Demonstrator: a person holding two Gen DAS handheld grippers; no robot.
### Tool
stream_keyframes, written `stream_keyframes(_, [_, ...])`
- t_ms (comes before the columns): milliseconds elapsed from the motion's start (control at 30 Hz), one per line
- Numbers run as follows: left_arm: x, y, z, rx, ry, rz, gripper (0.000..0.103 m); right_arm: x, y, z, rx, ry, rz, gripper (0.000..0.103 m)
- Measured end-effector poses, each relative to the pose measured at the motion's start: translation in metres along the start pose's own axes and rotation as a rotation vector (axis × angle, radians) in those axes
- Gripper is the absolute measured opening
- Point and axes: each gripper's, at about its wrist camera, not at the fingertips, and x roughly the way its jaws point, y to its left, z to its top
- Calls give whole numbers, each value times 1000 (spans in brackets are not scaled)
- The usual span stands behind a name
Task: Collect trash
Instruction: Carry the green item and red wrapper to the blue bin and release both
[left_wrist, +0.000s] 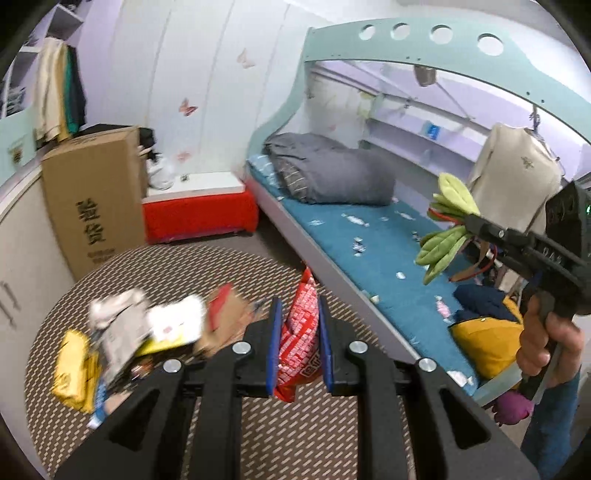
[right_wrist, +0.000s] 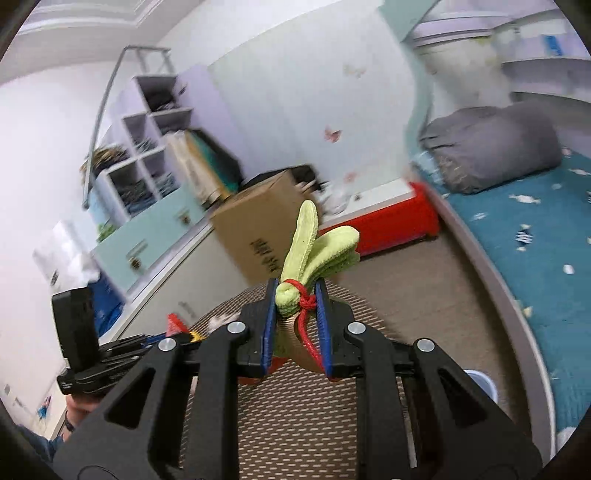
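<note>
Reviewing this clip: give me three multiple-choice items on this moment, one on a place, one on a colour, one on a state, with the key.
1. Where does the pile of wrappers lie?
A. on the round woven mat
B. on the bed
C. on the cardboard box

2. What colour is the cord tied round the green cloth bundle?
A. blue
B. red
C. white

3. What is the left gripper doing?
A. hanging open, with nothing in it
B. shut on nothing
C. pinching a red packet

Key: 1 A, the wrappers rest on the mat's weave; 2 B, a red knot shows at the bundle's neck; 3 C, both blue pads press on the packet.
</note>
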Motion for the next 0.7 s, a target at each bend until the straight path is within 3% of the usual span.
stream_keyframes(300, [53,-63,32,22,13,-122,18,-26,-67,7,77,-50,-157,20])
stream_keyframes(700, [156,-131,43,48,138,-189,18,0,-151,-13,196,45,-267,20])
